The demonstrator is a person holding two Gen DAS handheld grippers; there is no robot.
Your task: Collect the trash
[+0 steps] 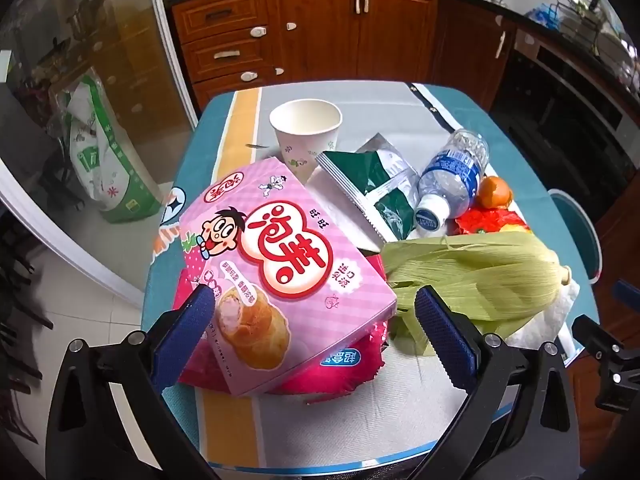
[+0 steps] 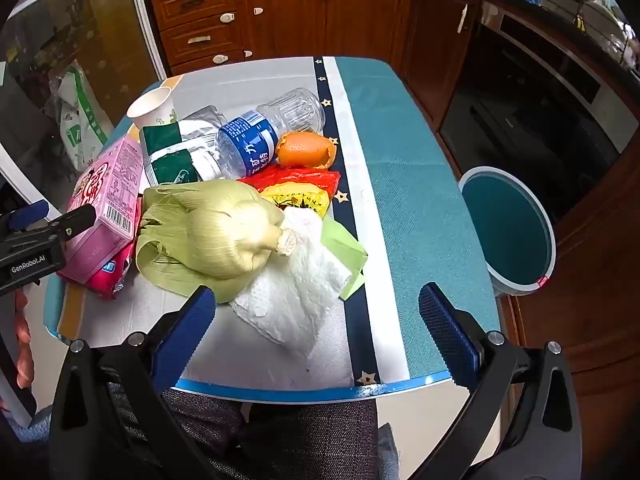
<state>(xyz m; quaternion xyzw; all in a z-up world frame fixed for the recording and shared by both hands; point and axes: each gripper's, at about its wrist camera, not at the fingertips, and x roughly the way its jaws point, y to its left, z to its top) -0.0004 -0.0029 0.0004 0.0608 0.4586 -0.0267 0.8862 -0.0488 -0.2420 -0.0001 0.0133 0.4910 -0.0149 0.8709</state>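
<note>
While the trash is lying heaped on the table, you are hovering at the near edge with nothing picked up yet. Your left gripper is spread wide, its blue pads flanking the near end of the pink snack box, which is resting on a red wrapper. Your right gripper is likewise released, facing the crumpled paper towel and the corn husk at its 11 o'clock. Beyond are lying a plastic bottle, an orange peel, a green packet and a paper cup.

The step in hand looks like the first grasp. Next, you would be closing on one piece and carrying it to the teal bin, standing on the floor at 3 o'clock of the table. The cloth is teal with pale stripes; wooden kitchen cabinets are lining the far wall at 12 o'clock.
</note>
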